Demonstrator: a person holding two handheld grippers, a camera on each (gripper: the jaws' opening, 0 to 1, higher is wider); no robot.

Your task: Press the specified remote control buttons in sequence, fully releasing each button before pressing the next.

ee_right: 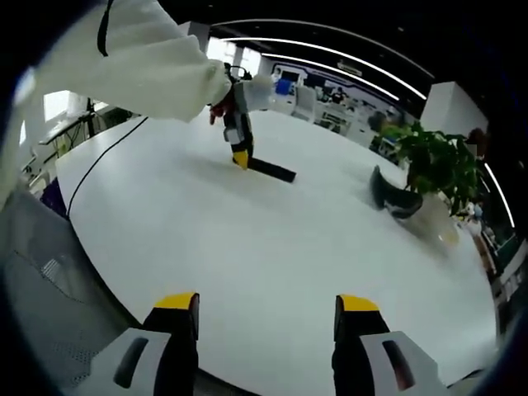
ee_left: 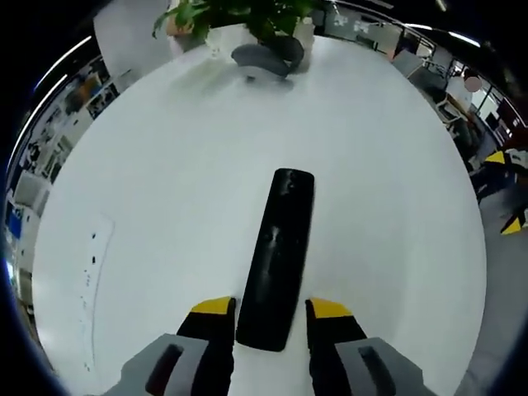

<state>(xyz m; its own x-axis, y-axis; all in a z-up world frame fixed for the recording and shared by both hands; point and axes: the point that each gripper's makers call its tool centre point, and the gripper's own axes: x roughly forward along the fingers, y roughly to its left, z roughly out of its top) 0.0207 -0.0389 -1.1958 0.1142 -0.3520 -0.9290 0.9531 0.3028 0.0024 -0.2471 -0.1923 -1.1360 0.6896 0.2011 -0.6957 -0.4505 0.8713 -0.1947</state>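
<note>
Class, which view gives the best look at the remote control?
The left gripper view: the remote control lies large and lengthwise between the left gripper. The right gripper view shows it small, far and edge-on.

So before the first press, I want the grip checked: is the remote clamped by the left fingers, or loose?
Cannot tell. The remote lies flat on the white table, its near end between the left gripper fingers; contact isn't clear.

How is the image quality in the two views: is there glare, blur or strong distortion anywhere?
Left gripper view: the white table is bright and nearly washed out, the black remote control shows soft sheen with buttons hard to read, and the plant is blurred. Right gripper view: fisheye bending curves the table edge and ceiling lights; the distant left gripper and the sleeve look soft.
</note>
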